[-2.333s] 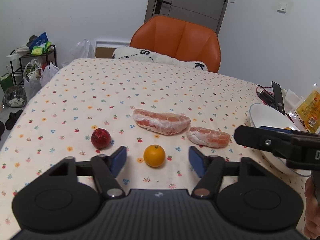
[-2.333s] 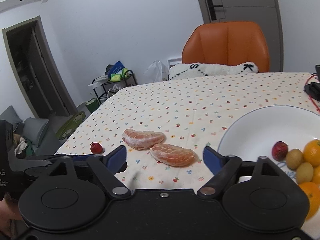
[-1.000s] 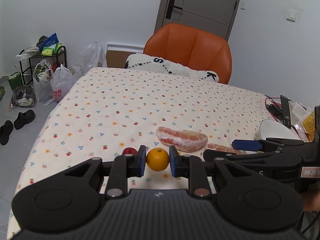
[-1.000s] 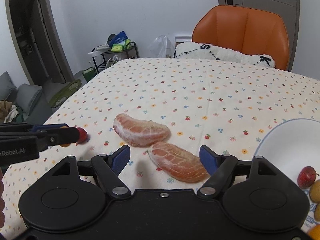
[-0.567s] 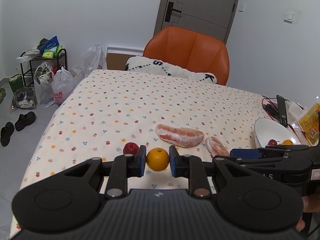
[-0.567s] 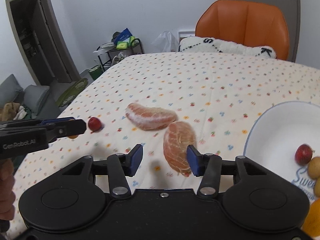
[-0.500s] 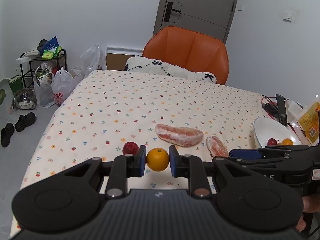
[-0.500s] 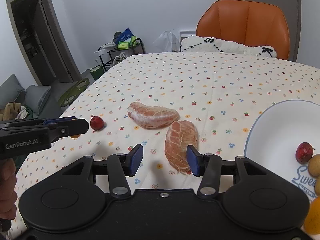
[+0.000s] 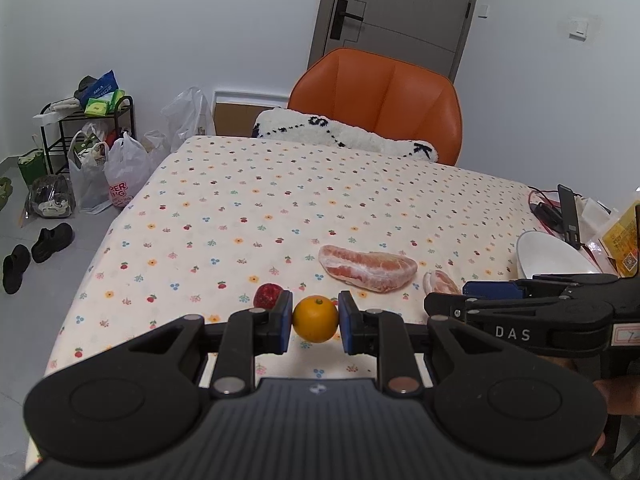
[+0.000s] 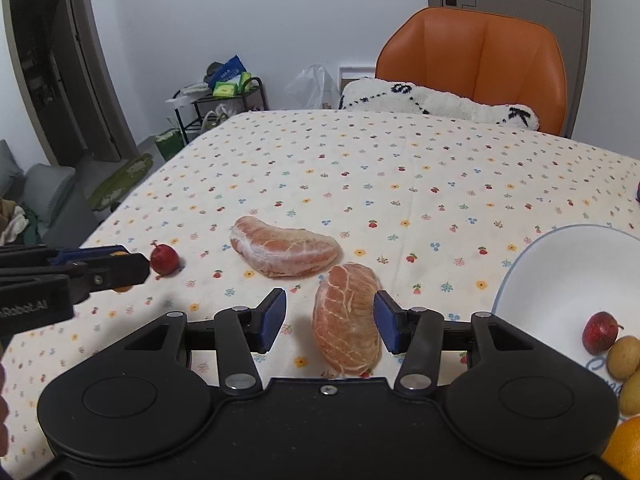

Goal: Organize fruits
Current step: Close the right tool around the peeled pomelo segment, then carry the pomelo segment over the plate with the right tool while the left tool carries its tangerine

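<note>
Two claws work at once: left claw [image 9: 315,319] pinches an orange [image 9: 315,318], right claw [image 10: 330,321] half-closed around a pomelo segment [image 10: 346,317] (jaws apparently not touching); next, squeeze, then carry both to the bowl [image 10: 560,280].

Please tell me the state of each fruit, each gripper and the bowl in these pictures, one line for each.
Orange: clamped, lifted off the cloth.
Left gripper: shut on the orange.
Right gripper: jaws open around the near pomelo segment.
Near pomelo segment: peeled, lying on the cloth.
Far pomelo segment: peeled, lying free.
Small red fruit: untouched.
White bowl: holds several fruits.
</note>
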Tool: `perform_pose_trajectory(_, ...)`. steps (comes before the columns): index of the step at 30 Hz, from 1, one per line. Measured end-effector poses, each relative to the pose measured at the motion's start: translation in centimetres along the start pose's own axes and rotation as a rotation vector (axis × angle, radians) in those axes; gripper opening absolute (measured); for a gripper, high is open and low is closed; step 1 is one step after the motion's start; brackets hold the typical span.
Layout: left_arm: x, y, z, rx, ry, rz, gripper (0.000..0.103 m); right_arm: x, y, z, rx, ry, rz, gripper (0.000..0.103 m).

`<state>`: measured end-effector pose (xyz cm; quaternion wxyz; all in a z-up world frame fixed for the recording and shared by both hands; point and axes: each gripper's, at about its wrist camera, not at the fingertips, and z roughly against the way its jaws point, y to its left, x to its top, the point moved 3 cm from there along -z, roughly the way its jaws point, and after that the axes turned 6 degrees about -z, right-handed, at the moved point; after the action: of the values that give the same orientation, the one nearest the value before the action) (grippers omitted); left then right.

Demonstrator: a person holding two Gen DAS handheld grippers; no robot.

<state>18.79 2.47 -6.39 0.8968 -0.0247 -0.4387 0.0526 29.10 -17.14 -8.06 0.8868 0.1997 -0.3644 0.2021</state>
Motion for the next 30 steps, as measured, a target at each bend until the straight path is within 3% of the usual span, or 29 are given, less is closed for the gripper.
perform_pose_trajectory(9, 0.2, 0.5, -0.3, -0.01, 0.001, 0.005, 0.022, 0.0, 0.4, -1.3, -0.061, 0.031, 0.052, 0.046)
perform_pose_trajectory(12, 0.3, 0.6, -0.2, -0.015, -0.004, 0.008, 0.022, 0.1, 0.8, -1.4, -0.08, 0.035, 0.089, 0.038)
perform_pose_trajectory(13, 0.3, 0.7, -0.2, -0.017, -0.005, 0.01, 0.022, 0.1, 0.7, -1.4, -0.077, 0.035, 0.083, 0.034)
perform_pose_trajectory(21, 0.4, 0.3, 0.0, -0.027, -0.013, 0.003, 0.022, -0.3, 0.4, -0.1, 0.01, 0.009, 0.03, 0.032)
perform_pose_trajectory(30, 1.3, -2.2, 0.3, -0.054, -0.038, -0.031, 0.022, 0.3, -1.0, 3.4, 0.041, -0.056, -0.012, 0.032)
